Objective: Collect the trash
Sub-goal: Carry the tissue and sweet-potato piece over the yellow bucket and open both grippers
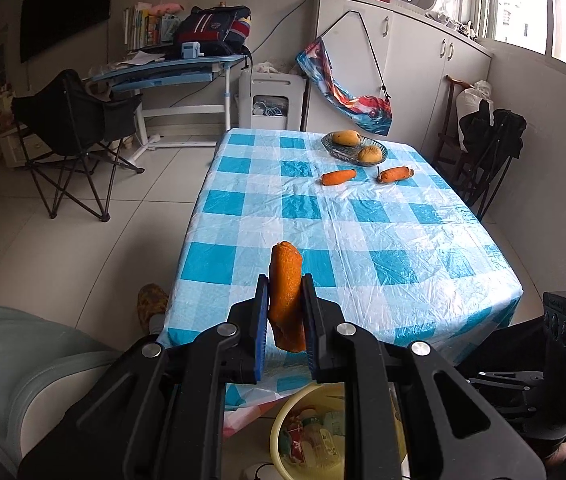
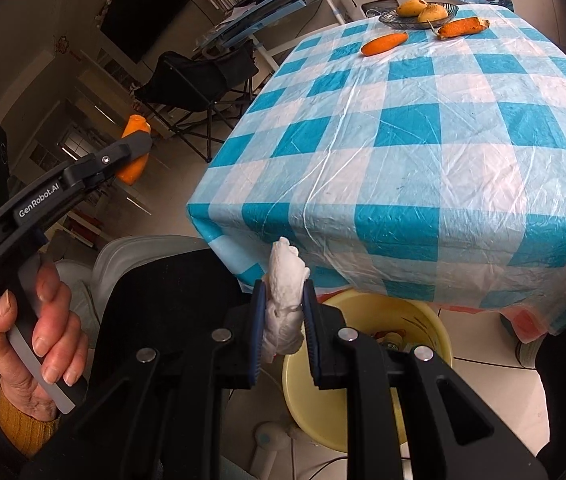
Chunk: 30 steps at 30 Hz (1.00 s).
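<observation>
While hovering near table (image 1: 363, 240) edge, we're pinching orange peel (image 1: 286, 292) in left gripper (image 1: 285, 320), white tissue wad (image 2: 285, 304) in right gripper (image 2: 283, 320); yellow bin (image 2: 363, 360) sitting below table edge.

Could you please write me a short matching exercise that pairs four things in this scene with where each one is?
Things:
1. carrot piece
2. tissue wad
3. mangoes
4. yellow bin

Places:
A. on the floor by the table
B. in the glass dish
C. in the left gripper
D. in the right gripper

Pairs: 1-C, 2-D, 3-B, 4-A
</observation>
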Motion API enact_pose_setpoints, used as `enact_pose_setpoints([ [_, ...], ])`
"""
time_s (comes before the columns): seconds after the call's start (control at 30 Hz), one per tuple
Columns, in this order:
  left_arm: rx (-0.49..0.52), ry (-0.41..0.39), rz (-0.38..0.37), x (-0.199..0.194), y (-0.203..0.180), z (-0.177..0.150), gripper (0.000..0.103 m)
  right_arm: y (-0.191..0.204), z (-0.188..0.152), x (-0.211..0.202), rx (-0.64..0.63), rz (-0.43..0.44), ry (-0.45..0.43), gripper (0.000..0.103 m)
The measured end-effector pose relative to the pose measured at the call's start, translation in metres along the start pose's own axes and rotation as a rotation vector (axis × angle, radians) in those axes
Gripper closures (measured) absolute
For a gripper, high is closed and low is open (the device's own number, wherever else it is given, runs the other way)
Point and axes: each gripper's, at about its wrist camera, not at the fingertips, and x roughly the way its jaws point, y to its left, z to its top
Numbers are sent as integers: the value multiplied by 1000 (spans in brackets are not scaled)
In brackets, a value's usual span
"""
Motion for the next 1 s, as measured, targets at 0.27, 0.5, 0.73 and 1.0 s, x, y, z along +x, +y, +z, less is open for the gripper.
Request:
enact_pose_setpoints([
  [0.27, 4, 4, -6, -10, -1, -11, 87, 2, -8, 0, -10, -10, 12, 83],
  [0.5, 1, 25, -13, -11, -1, -25, 87, 0, -13, 4, -4, -50, 34, 77],
  [0.73, 30, 197, -61, 20, -18, -69, 87, -18, -13, -10, 68, -151, -48, 54],
  [1.0, 56, 300, -43, 41, -16, -104, 58, -13, -8, -21, 45, -245, -148, 44],
])
